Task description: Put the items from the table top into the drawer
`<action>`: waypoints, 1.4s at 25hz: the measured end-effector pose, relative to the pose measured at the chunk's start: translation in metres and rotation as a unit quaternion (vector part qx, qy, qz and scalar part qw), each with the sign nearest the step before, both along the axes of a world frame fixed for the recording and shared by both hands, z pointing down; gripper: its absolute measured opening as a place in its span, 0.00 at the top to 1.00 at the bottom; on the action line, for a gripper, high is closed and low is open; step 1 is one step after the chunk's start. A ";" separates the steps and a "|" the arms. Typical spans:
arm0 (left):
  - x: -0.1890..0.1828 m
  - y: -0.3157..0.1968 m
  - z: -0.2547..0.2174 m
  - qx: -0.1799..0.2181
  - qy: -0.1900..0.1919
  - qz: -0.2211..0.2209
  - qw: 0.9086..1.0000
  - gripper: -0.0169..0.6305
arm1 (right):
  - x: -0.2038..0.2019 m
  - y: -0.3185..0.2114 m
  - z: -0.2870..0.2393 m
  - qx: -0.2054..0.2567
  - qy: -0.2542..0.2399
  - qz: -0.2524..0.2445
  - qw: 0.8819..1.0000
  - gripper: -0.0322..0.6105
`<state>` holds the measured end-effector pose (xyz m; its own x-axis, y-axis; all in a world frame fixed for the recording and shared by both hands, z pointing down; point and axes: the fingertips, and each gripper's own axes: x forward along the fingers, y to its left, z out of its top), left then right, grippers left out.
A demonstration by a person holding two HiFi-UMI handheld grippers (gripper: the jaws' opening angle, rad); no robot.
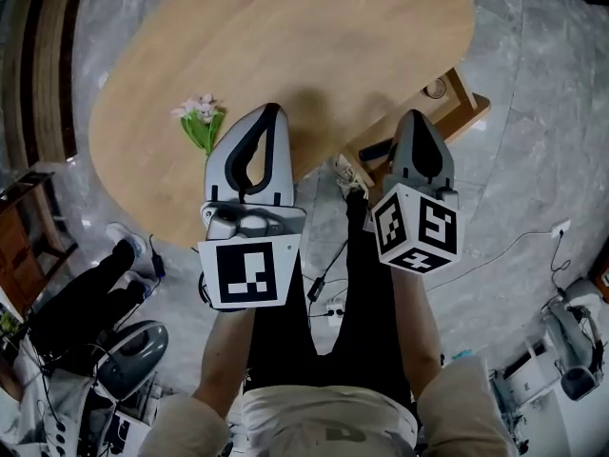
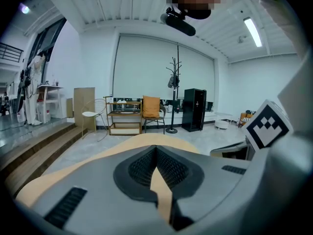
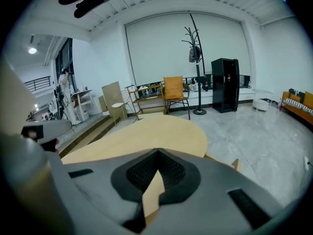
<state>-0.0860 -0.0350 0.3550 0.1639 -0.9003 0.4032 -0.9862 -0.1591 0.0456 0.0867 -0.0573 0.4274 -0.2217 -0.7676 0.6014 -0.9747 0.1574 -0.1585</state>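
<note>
Flowers [image 1: 200, 119] on the tabletop [image 1: 285, 46] look light, soft and easily crushed, best pinched at the green stems; left tool [image 1: 271, 111] and right tool [image 1: 416, 115] are closed, empty.

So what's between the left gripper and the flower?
Nothing. In the head view, only bare table lies between the left gripper and the flower, and the two are apart.

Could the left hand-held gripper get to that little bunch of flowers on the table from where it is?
Probably yes. The flowers lie on the table just left of the left hand-held gripper, with nothing between them. Its jaws are shut and empty, so they'd have to open first.
</note>
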 end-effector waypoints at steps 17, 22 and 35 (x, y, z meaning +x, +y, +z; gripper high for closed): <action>-0.164 0.067 0.008 -0.013 -0.030 -0.101 0.994 0.96 | -0.247 0.076 0.054 -0.115 -0.096 -0.139 0.979 0.60; -0.220 0.087 0.021 -0.025 -0.045 -0.126 0.991 0.96 | -0.306 0.109 0.098 -0.161 -0.075 -0.156 0.972 0.52; -0.262 0.108 0.039 -0.039 -0.034 -0.146 0.988 0.96 | -0.328 0.130 0.153 -0.192 0.047 -0.111 0.974 0.52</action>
